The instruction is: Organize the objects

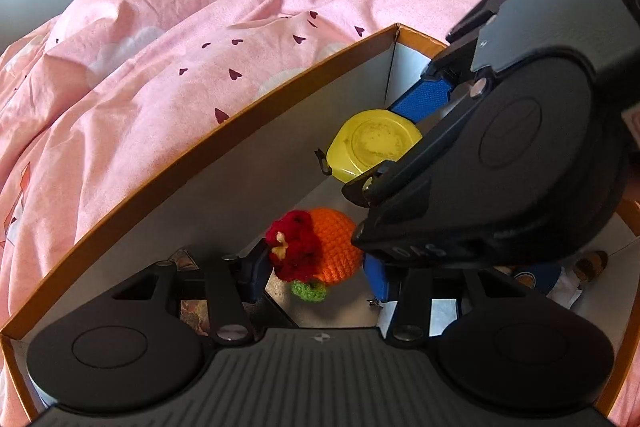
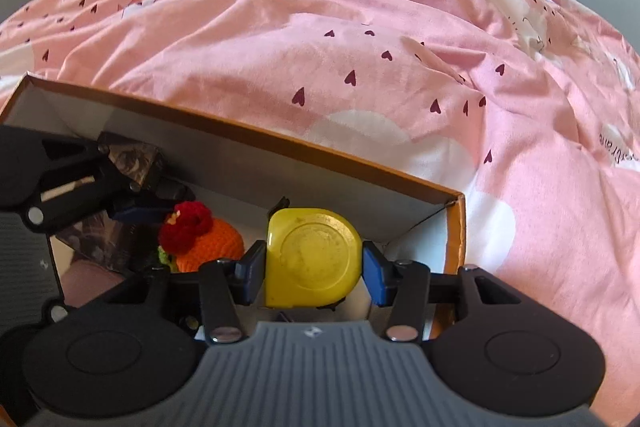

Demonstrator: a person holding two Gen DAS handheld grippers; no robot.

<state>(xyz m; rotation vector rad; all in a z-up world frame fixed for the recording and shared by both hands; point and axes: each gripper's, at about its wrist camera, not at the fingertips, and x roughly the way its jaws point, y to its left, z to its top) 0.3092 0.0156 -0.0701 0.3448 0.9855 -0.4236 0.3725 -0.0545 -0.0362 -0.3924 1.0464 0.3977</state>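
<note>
An open box [image 1: 200, 151] with an orange rim and white walls lies on a pink bedspread. My left gripper [image 1: 316, 267] is shut on a crocheted orange toy [image 1: 336, 251] with a red flower and a green tuft, held inside the box. My right gripper [image 2: 314, 271] is shut on a yellow tape measure [image 2: 316, 263], its blue pads pressing both sides, near the box's right corner [image 2: 456, 199]. In the left wrist view the tape measure [image 1: 372, 147] hangs just above and right of the toy. The right wrist view shows the toy [image 2: 200, 235] to the left of the tape measure.
A dark patterned packet [image 2: 132, 155] lies in the box behind the left gripper. A small doll-like figure [image 1: 560, 275] lies on the box floor at the right. The crumpled pink bedspread [image 2: 360, 47] with dark hearts surrounds the box.
</note>
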